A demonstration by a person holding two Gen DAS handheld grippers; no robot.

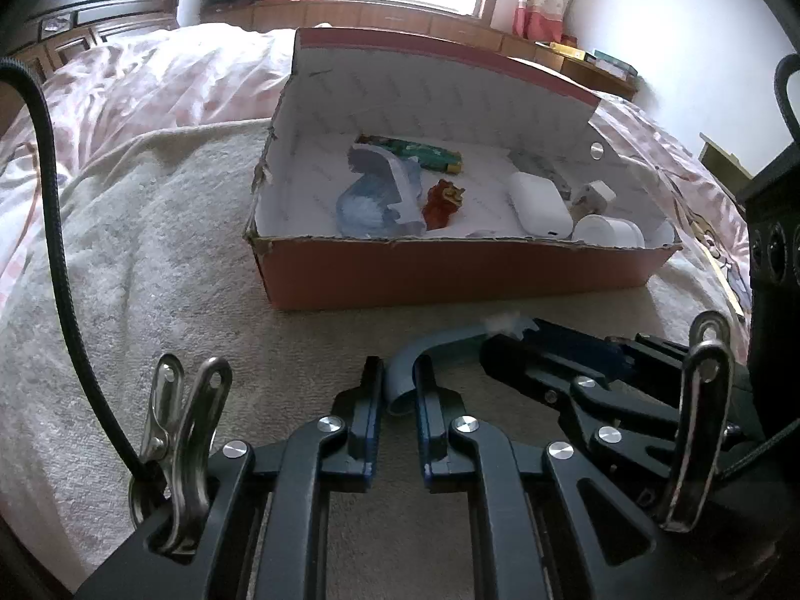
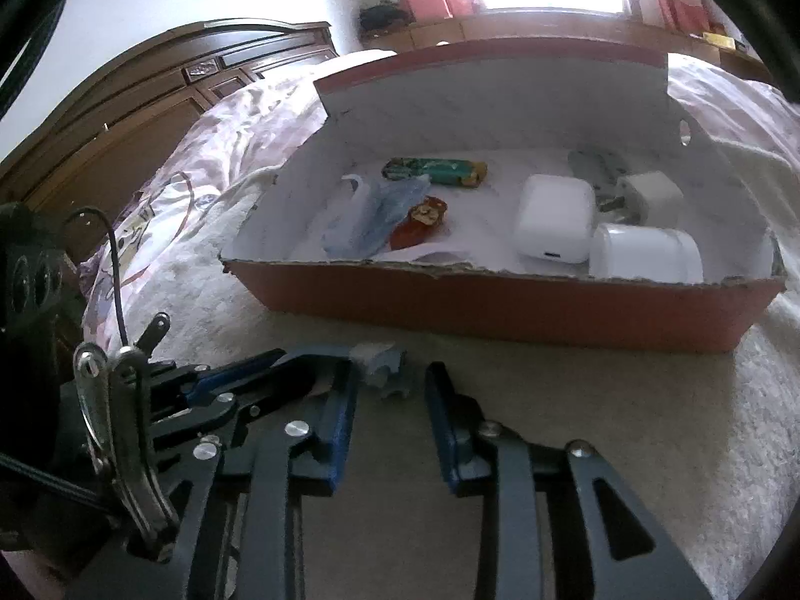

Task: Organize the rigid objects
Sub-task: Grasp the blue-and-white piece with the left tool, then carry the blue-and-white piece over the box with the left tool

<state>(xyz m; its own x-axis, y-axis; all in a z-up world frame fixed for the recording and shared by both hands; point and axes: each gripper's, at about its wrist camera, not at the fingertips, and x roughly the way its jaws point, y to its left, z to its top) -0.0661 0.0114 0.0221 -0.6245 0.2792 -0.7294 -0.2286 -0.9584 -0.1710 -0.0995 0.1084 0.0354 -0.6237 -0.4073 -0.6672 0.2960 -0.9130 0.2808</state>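
**Desk:** What have you got in the tongs?

**Me:** The left gripper (image 1: 399, 387) is clamped on the light blue curved plastic piece (image 1: 440, 340). It's a smooth, thin arc, and my pads pinch its rolled lower end. The piece lies low over the cream terry towel (image 1: 200, 275), just in front of the salmon-red cardboard box (image 1: 450, 275) and outside it.

**Desk:** And the right?

**Me:** The right gripper (image 2: 390, 366) has its jaws drawn in close around the far end of the arc, where there's a whitish ragged bit. From its own camera the piece touches one pad, and a sliver of towel shows before the other. I can't tell whether it is truly pinching.

**Desk:** What about the box?

**Me:** It has a torn, fuzzy front rim, a white lining and its flap is upright. Inside, on the left, are a crumpled blue-and-white plastic wrapper (image 1: 375, 190) and a glossy red-orange figurine (image 1: 442, 202) touching it. A green printed bar (image 1: 415, 152) lies behind them. On the right sit a smooth white rounded case (image 1: 540, 205), a white cube plug (image 1: 595, 197) and a second white rounded case (image 1: 607, 232), packed close together. A wrinkled pink quilt (image 1: 150, 75) lies beyond the towel.
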